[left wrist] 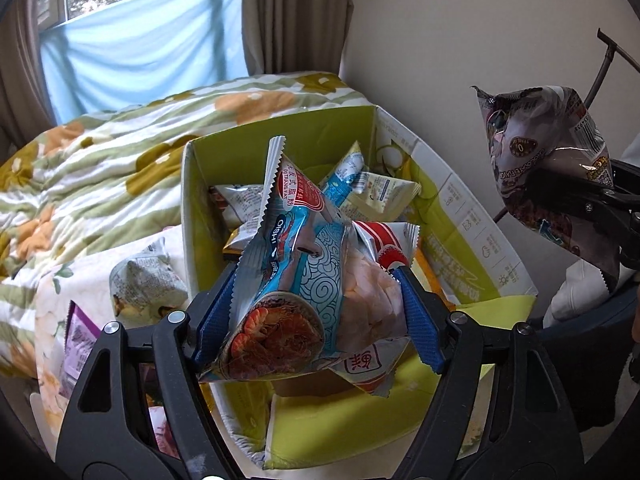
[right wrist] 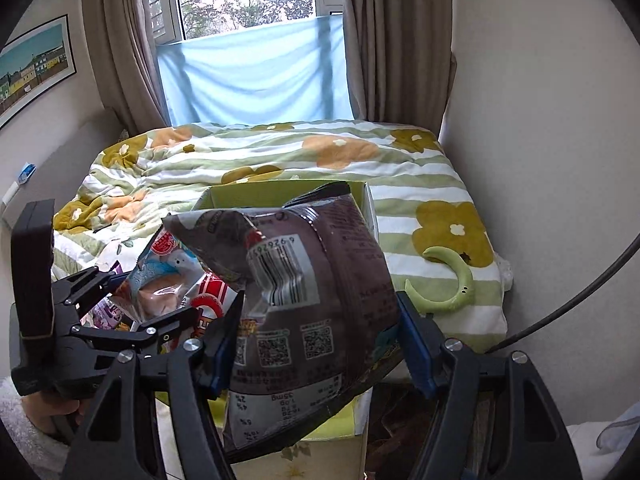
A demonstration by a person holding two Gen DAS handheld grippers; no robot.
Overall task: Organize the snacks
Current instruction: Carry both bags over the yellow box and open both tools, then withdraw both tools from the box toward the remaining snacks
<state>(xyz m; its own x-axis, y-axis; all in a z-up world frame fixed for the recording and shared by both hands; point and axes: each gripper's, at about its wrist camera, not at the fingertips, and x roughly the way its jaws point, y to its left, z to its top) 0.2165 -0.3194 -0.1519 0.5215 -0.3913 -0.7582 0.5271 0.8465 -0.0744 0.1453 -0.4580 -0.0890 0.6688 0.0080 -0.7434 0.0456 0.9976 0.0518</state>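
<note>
Several packets already lie inside the green box [left wrist: 472, 240] on the bed [left wrist: 100, 168], while a few others remain on the bedcover beside the box's left wall, so the sorting looks partly done. Left tongs [left wrist: 316, 312] clamp a blue shrimp-cracker bag [left wrist: 292, 280] directly above the box opening. Right tongs [right wrist: 320, 344] pinch a dark brown snack bag [right wrist: 316, 292], raised near the box's right edge.
</note>
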